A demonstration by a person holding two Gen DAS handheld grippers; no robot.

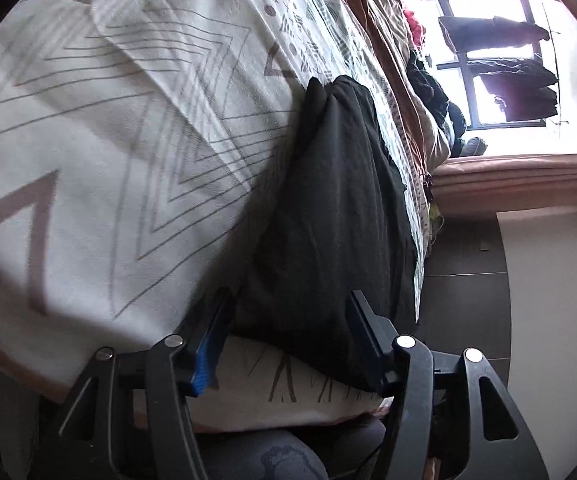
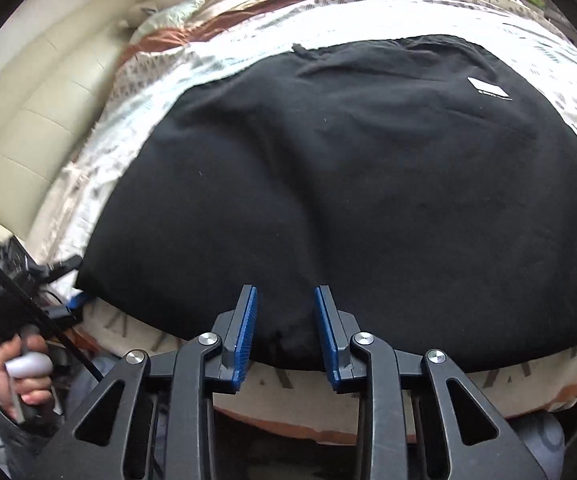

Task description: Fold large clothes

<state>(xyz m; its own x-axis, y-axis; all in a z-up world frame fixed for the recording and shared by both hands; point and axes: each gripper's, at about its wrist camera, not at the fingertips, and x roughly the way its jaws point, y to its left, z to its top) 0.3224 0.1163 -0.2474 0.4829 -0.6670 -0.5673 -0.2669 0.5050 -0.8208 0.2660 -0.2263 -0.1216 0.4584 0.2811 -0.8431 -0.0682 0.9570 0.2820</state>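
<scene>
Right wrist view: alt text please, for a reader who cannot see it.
A black garment lies spread flat on a patterned bedspread, its near hem bunched between the blue pads of the right gripper. At far left a hand grips the handle of the left gripper at the garment's corner; a cream padded headboard curves behind.

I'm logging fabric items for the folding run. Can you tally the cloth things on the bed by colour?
Black garment: 1
White patterned bedsheet: 1
Brown-and-tan blanket: 1
Total: 3
</scene>
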